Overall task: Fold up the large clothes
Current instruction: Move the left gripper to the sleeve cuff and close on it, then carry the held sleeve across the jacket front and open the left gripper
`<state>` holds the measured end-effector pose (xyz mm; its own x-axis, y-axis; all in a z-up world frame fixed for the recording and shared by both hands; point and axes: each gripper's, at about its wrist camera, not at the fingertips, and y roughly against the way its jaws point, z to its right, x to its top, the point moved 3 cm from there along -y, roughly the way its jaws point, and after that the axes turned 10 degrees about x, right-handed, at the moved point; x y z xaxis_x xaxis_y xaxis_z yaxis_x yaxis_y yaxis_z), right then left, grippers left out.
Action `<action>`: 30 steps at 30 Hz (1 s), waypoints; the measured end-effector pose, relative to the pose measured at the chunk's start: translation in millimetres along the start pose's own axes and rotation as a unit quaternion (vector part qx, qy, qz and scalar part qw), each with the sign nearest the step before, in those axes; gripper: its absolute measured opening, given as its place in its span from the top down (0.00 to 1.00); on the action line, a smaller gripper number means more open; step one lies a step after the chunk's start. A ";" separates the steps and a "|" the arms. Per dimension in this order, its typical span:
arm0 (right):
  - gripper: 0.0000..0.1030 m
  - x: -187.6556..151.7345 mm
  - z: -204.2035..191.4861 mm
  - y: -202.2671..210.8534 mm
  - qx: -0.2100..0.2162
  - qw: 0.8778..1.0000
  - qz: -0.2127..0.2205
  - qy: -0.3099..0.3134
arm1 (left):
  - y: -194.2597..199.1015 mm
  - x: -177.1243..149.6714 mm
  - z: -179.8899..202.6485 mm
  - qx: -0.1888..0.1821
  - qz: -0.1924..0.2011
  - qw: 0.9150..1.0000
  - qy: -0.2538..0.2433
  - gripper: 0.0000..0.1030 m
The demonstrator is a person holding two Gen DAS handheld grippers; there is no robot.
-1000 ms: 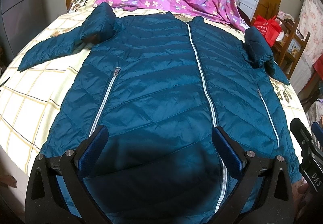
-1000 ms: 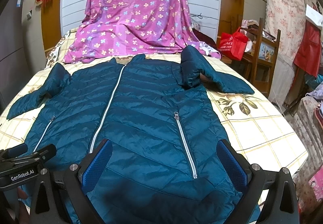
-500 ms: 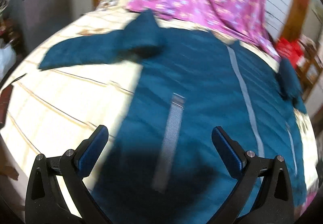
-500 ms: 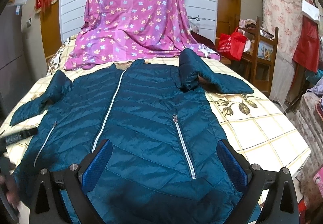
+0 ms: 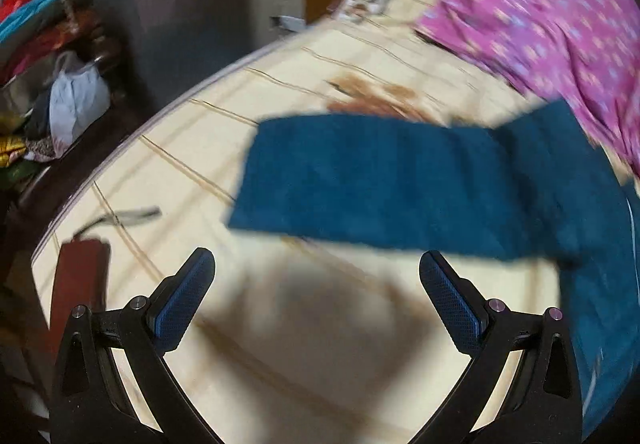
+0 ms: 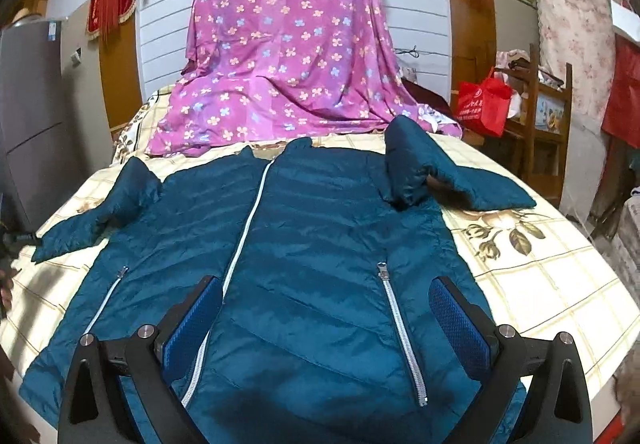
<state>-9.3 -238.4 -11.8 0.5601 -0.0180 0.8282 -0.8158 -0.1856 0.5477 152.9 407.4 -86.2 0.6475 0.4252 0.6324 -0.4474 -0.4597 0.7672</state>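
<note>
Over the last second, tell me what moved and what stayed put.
The left gripper swung left, off the jacket body toward the jacket's left sleeve, jaws open, holding nothing. The right gripper stayed open over the teal puffer jacket, which lies flat and unfolded on the bed, unmoved.

My left gripper [image 5: 316, 296]: jaws spread wide, nothing between the blue pads [image 5: 180, 304], held above bare bedspread.
Jacket sleeve [image 5: 380, 183]: teal, blurred, lying flat across the bed just beyond my fingertips, its cuff end pointing left.
Bedspread [image 5: 200, 147]: cream with thin brown grid lines.
Purple floral cloth [image 5: 552, 11]: upper right, past the sleeve.
Clutter pile [image 5: 48, 75]: far left, off the bed, too blurred to identify.
</note>
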 end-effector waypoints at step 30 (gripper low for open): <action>0.01 -4.3 -2.1 -19.2 -0.018 0.999 -0.042 0.001 | -0.4 31.9 58.5 -0.075 0.065 0.990 -0.098 0.84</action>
<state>3.6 -232.8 -25.6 0.6260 -0.0010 0.7798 -0.7709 -0.1514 0.6187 209.8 375.5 -72.7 0.6798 0.2036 0.7046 -0.6112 -0.3738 0.6977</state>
